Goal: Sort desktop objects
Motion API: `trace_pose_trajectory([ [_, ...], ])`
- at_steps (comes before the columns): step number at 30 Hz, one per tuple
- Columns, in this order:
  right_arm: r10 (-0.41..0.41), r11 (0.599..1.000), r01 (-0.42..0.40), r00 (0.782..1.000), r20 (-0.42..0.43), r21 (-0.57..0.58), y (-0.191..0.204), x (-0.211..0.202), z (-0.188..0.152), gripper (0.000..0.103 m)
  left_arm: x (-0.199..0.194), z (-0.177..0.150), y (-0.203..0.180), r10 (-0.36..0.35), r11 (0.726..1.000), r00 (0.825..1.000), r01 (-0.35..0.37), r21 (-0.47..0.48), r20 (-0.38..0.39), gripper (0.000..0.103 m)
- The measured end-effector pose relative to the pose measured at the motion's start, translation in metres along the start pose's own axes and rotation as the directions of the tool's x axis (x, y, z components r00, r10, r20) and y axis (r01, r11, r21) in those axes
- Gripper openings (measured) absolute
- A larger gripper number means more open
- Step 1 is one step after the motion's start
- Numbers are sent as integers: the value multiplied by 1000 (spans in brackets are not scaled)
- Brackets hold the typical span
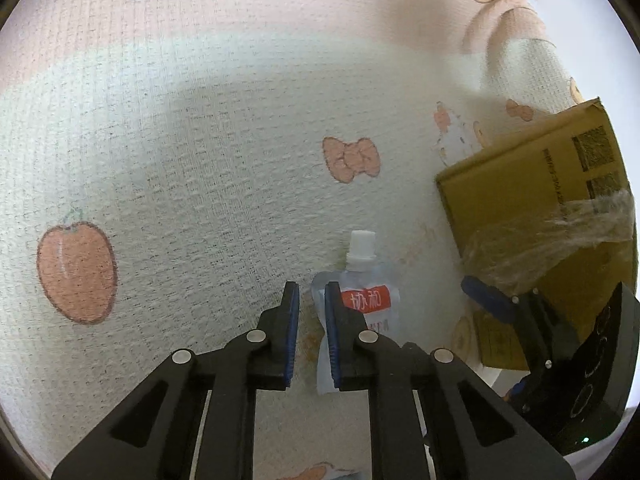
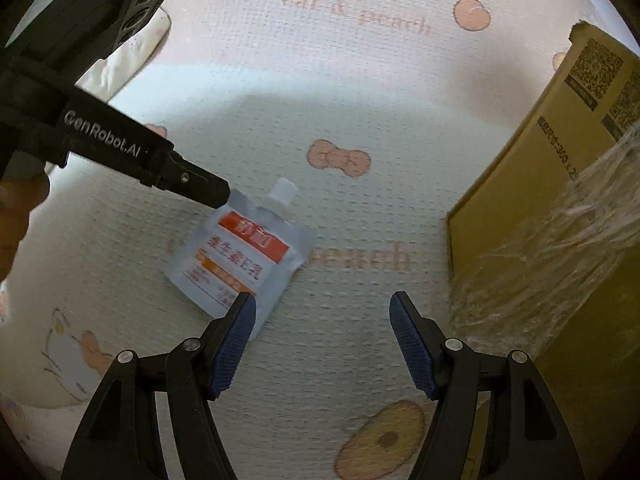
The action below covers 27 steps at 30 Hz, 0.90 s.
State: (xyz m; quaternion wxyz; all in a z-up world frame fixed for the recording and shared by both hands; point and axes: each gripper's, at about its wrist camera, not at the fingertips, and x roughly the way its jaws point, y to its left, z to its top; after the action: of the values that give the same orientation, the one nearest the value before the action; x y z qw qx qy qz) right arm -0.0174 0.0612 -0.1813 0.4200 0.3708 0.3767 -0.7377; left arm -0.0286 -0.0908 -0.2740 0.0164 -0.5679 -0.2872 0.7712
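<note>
While the spouted pouch (image 2: 240, 256) lay flat on the printed cloth (image 2: 360, 208), we counted it as not yet sorted. In the left wrist view the pouch (image 1: 366, 300) sat just past and to the right of the left gripper (image 1: 311, 308); its left edge ran behind the right finger (image 1: 332, 320), and the gap between the pads showed mostly cloth (image 1: 200, 160). Those jaws stood narrow, a slim gap left. We could not tell if a pad touched the pouch, but nothing was clamped, so we called it empty.

In the right wrist view the left gripper's tip (image 2: 212, 192) came down at the pouch's upper left corner, touching or just above, unclear which. The right gripper (image 2: 323, 332) stood about half open and held nothing; the pouch's lower corner lay just behind its left finger (image 2: 236, 336), cloth in the gap.

The cardboard box (image 2: 552, 184) stood to the right of both grippers, near the pouch but apart, with crumpled clear film (image 2: 560, 248) on its side. We guessed it was the sorting target; its inside was hidden.

Progress judgement: grasp not made, lift and placing left.

Counts: one pouch, one box, two grippers.
</note>
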Motion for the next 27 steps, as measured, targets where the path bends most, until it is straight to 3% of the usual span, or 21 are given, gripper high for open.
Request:
trace_pose_trajectory([
  [5,-104,990,104,995,10,-92,3,-1,-9,67,7,4,-2,-4,1000,999,4,18,-37,11],
  [9,-119,979,120,993,20,-162,18,15,-9,67,15,14,-5,-34,999,997,36,28,-68,11],
  [13,-33,985,36,999,22,-170,23,13,-7,67,26,23,-15,-68,993,991,78,84,-119,11],
  [17,110,992,-110,994,-7,-53,13,19,-3,67,32,28,-30,-54,982,988,78,173,-143,11],
  [21,190,981,-190,982,-5,33,-1,23,-2,68,24,29,-36,-38,976,993,62,208,-116,11],
  [27,261,964,-259,965,-16,62,-10,19,-3,70,-8,25,-22,-28,989,999,34,142,-44,33],
])
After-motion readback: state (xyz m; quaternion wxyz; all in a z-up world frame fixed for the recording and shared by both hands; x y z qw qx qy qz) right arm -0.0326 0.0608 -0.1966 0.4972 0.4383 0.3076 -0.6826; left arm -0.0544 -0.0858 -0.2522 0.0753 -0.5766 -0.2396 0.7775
